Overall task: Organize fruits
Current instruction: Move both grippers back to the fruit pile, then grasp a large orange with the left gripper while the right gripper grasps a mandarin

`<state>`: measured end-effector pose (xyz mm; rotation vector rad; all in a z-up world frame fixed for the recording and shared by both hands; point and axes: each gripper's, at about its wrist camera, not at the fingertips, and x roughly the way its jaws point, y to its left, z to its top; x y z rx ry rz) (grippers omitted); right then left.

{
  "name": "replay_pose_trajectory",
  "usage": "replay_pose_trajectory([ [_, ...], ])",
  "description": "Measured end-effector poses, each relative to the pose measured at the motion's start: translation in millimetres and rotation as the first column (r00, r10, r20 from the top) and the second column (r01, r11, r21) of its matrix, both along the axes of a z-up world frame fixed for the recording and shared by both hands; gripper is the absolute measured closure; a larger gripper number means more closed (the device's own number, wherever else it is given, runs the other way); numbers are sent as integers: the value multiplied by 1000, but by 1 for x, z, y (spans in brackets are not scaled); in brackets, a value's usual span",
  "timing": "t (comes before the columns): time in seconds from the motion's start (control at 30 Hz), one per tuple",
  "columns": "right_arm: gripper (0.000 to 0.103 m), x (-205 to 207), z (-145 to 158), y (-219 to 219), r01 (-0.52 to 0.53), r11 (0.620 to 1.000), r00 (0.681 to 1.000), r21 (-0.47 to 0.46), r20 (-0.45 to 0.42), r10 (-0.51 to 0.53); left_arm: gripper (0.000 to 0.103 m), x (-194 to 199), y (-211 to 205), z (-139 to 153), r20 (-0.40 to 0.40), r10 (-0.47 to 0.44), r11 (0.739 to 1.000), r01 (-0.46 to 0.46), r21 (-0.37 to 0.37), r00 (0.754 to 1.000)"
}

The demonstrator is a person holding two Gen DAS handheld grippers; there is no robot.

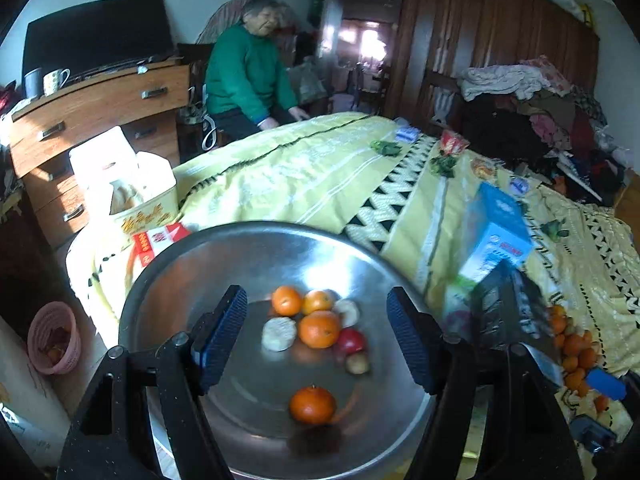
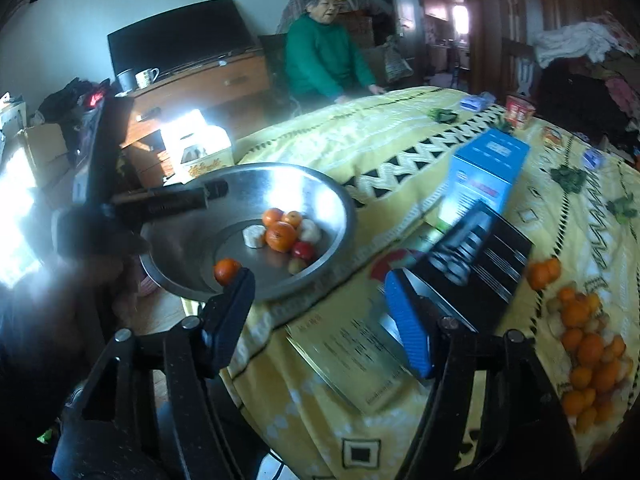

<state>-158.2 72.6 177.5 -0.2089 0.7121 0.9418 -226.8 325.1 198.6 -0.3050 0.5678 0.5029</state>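
Note:
A steel basin (image 1: 168,280) (image 2: 340,216) sits on the yellow bedspread and holds several fruits: oranges (image 1: 319,329) (image 2: 280,236), pale round fruits (image 1: 279,333) and a red one (image 1: 351,340) (image 2: 303,250). One orange (image 1: 312,404) (image 2: 227,271) lies apart near the basin's front. My left gripper (image 1: 316,336) is open and empty above the basin. My right gripper (image 2: 320,312) is open and empty, to the right of the basin over the bed. A pile of oranges (image 2: 588,344) (image 1: 572,344) lies on the bedspread at the right.
A blue carton (image 2: 486,168) (image 1: 498,228), a black box (image 2: 484,256) and a flat booklet (image 2: 352,356) lie between basin and fruit pile. A person in green (image 2: 324,60) sits at the far side of the bed. A pink basket (image 1: 54,338) stands on the floor left.

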Motion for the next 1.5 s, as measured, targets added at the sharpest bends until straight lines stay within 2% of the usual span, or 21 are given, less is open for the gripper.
replay_pose_trajectory([
  [0.1, 34, 6, -14, -53, 112, 993, 994, -39, -9, -113, 29, 18, -52, 23, 64, -158, 987, 156, 26, 985],
  [0.17, 34, 13, -27, -88, 191, 979, 981, -68, -29, -194, 29, 30, -95, 32, 94, -284, 959, 281, 40, 954],
  [0.23, 34, 20, -41, -126, 278, 956, 957, -92, -61, -284, 29, 47, -145, 32, 102, -430, 903, 429, 33, 897],
  [0.3, 34, 26, -51, -154, 348, 931, 927, -107, -104, -359, 29, 66, -193, 19, 75, -544, 838, 545, 1, 836],
  [0.37, 34, 28, -62, -182, 404, 908, 898, -115, -142, -417, 29, 89, -241, -6, 31, -651, 757, 652, -41, 759],
  [0.43, 34, 28, -69, -203, 441, 890, 875, -116, -165, -455, 30, 112, -273, -37, -12, -714, 696, 708, -118, 700],
  [0.47, 34, 29, -73, -214, 457, 882, 864, -116, -177, -471, 31, 127, -291, -57, -44, -747, 661, 733, -164, 664],
  [0.57, 34, 31, -81, -238, 492, 863, 839, -117, -200, -505, 42, 163, -325, -104, -101, -790, 610, 759, -225, 605],
  [0.63, 34, 34, -85, -250, 507, 854, 827, -116, -213, -520, 47, 182, -334, -129, -116, -791, 606, 745, -279, 600],
  [0.73, 34, 39, -89, -269, 524, 844, 815, -109, -223, -535, 48, 205, -344, -153, -123, -790, 604, 728, -324, 600],
  [0.87, 34, 45, -96, -288, 544, 833, 800, -104, -236, -552, 48, 220, -361, -166, -117, -819, 566, 757, -327, 562],
  [1.03, 34, 53, -101, -304, 564, 820, 785, -97, -244, -569, 48, 232, -374, -184, -161, -817, 573, 749, -332, 554],
  [1.1, 34, 57, -102, -309, 574, 813, 780, -98, -238, -579, 49, 231, -375, -187, -166, -816, 575, 755, -315, 553],
  [1.13, 34, 58, -103, -311, 579, 809, 775, -98, -240, -584, 54, 230, -375, -187, -172, -813, 581, 756, -303, 556],
  [1.17, 34, 60, -104, -314, 586, 805, 769, -98, -245, -590, 63, 229, -375, -187, -171, -814, 579, 757, -301, 555],
  [1.33, 34, 65, -104, -320, 601, 795, 762, -86, -237, -602, 63, 223, -373, -180, -159, -812, 583, 766, -271, 562],
  [1.5, 34, 75, -94, -325, 615, 783, 770, -87, -149, -621, 63, 205, -364, -156, -123, -806, 590, 769, -247, 579],
])
